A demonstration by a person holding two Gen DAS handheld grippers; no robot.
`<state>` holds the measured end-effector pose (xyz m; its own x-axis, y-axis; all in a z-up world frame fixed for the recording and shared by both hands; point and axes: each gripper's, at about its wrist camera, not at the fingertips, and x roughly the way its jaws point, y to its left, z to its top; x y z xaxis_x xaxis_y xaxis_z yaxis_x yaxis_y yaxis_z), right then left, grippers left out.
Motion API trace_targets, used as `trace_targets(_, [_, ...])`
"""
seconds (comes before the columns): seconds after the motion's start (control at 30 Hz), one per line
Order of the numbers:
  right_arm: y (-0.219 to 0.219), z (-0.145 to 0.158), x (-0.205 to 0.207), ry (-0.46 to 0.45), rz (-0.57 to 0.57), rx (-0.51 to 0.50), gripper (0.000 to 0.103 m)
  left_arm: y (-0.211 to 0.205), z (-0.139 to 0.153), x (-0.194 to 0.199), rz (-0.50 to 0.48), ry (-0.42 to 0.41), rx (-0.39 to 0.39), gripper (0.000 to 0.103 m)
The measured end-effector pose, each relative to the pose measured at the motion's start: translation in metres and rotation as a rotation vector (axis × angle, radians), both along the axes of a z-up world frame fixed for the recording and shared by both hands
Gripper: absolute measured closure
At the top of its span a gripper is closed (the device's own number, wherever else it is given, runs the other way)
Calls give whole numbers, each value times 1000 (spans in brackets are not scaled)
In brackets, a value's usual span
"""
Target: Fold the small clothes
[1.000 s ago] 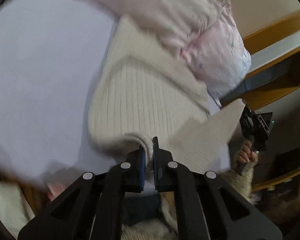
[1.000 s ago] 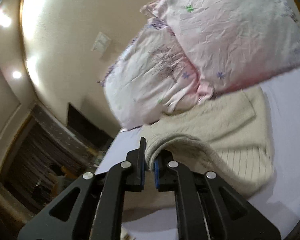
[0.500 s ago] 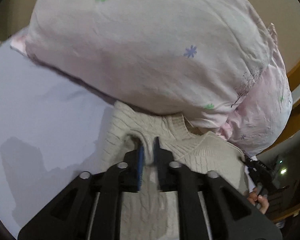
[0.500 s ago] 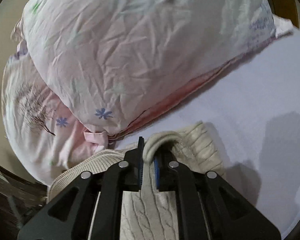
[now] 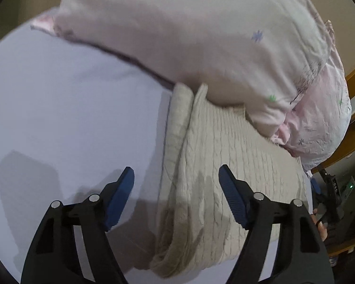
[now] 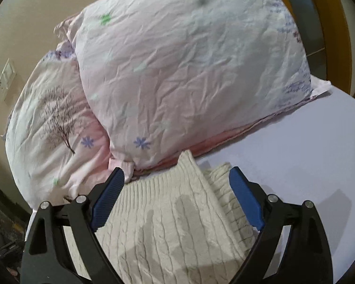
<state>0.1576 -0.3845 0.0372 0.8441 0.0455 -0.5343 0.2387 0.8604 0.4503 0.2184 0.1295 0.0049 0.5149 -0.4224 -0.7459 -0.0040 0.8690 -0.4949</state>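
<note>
With both claws spread wide and gripping nothing, time to judge the fold. Left claw (image 5: pixel 176 182) released, blue pads (image 5: pixel 120 195) straddling the near left edge of the cream sweater (image 5: pixel 215 165), one pad over the bare lilac sheet (image 5: pixel 71 118), the other over knit. Right claw (image 6: pixel 175 189) likewise let go, hanging just above the sweater (image 6: pixel 172 224), its ribbed corner poking up between the pads. Sweater lying doubled on the sheet (image 6: pixel 295 165), layers stacked, far edge tucked against the pink pillows (image 6: pixel 177 71); from the left view, edge touching or slightly under the front pillow (image 5: pixel 201 47), hard to say which.

Probably between folds, so best to:
- check the layers for square edges before regripping
- pinch through every layer at a corner, not just the top one
- draw the bundle clear of the pillows first, or risk snagging the far edge
- move both claws together, level, to keep the thick knit from slumping
</note>
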Motion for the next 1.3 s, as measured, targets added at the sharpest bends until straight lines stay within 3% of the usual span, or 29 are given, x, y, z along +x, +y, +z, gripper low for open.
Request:
trace_targets(0.1, [-5, -1, -6, -23, 17, 56, 13, -14, -4, -3, 3, -28, -13, 34])
trace_targets(0.17, [-12, -1, -6, -35, 39, 113, 13, -20, -8, -4, 11, -18, -64, 54])
trace_targets(0.2, [-14, -1, -9, -40, 49, 135, 13, -24, -9, -4, 26, -12, -74, 73])
trace_targets(0.23, [-19, 1, -12, -46, 58, 162, 13, -27, -14, -2, 7, 28, -143, 86])
trace_targets(0.3, [-28, 4, -14, -66, 66, 199, 13, -32, -2, -6, 27, -4, -214, 87])
trace_targets(0.37, [-40, 8, -18, -96, 63, 236, 13, -48, 22, -11, -12, -71, -262, 87])
trace_targets(0.43, [-50, 10, -22, -117, 56, 269, 13, -88, 54, -14, -104, -151, -327, 87])
trace_targets(0.5, [-60, 12, -25, -132, 49, 301, 13, -138, 69, -12, -202, -175, -381, 87])
trace_targets(0.6, [-71, 11, -24, -120, 50, 294, 13, -233, 58, 4, -374, -102, -480, 83])
trace_targets(0.67, [-80, 7, -24, -103, 50, 296, 13, -300, 31, 20, -509, 44, -610, 79])
trace_targets(0.73, [-92, 0, -23, -75, 60, 335, 13, -327, 22, 24, -565, 99, -664, 79])
trace_targets(0.8, [-100, -8, -19, -35, 92, 399, 13, -325, 34, 21, -569, 8, -586, 79])
trace_targets(0.83, [-100, -11, -16, -12, 121, 425, 11, -316, 42, 18, -552, -47, -528, 74])
trace_targets(0.93, [-87, -23, -1, 120, 222, 455, 9, -274, 59, 10, -367, -193, -211, 36])
trace_targets(1.0, [-73, -33, 9, 215, 254, 434, 9, -258, 54, 10, -293, -221, -45, 34])
trace_targets(1.07, [-64, -40, 15, 265, 278, 423, 9, -254, 39, 13, -252, -187, 64, 29])
trace_targets(1.17, [-53, -45, 17, 292, 304, 399, 8, -252, 16, 14, -252, -121, 115, 24])
trace_targets(1.3, [-40, -47, 19, 313, 315, 336, 6, -269, 9, 12, -243, -153, 160, 11])
